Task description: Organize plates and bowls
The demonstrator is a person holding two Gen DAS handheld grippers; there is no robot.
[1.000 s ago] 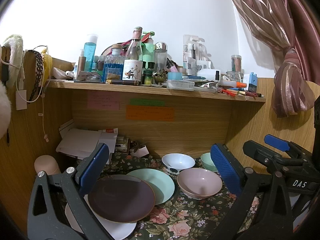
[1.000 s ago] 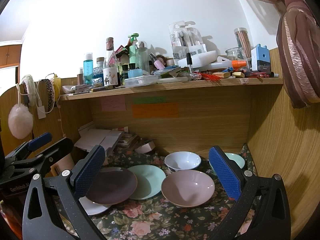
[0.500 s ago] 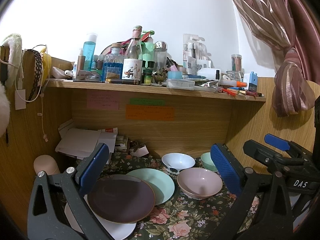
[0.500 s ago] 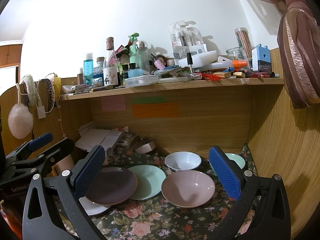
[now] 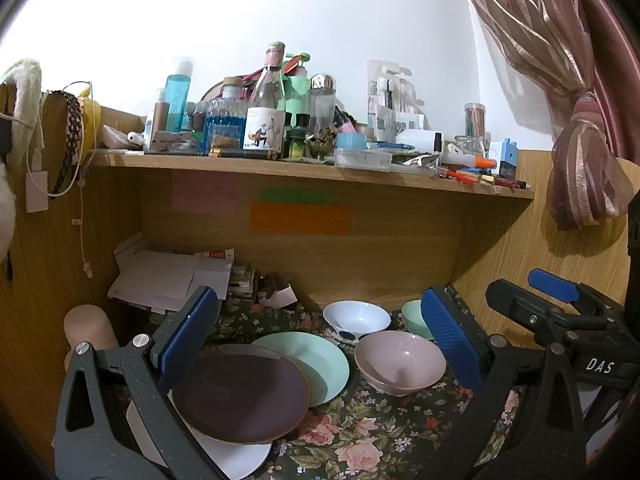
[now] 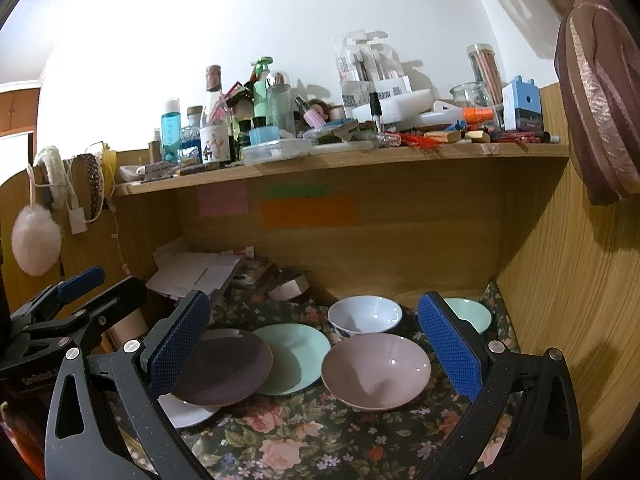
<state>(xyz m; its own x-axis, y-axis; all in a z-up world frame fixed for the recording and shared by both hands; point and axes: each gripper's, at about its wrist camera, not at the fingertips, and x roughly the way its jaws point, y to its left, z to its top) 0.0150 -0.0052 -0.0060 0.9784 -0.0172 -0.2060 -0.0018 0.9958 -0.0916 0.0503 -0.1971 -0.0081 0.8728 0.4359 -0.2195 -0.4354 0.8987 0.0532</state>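
On the floral cloth (image 5: 360,432) a dark purple plate (image 5: 240,394) lies partly over a mint plate (image 5: 320,360) and a white plate (image 5: 236,460). Right of them sit a pink bowl (image 5: 400,362), a white bowl (image 5: 356,320) and a mint bowl (image 5: 416,318). My left gripper (image 5: 320,336) hangs open above the plates, holding nothing. My right gripper (image 6: 316,340) is open too, over the pink bowl (image 6: 376,370) and mint plate (image 6: 294,356), with the purple plate (image 6: 224,366), white bowl (image 6: 364,316) and mint bowl (image 6: 468,316) around it.
A crowded wooden shelf (image 5: 312,168) of bottles and pens hangs over the nook. Papers (image 5: 168,280) pile at the back left beside a tan cylinder (image 5: 86,326). Wooden walls close both sides; a curtain (image 5: 580,168) hangs at the right.
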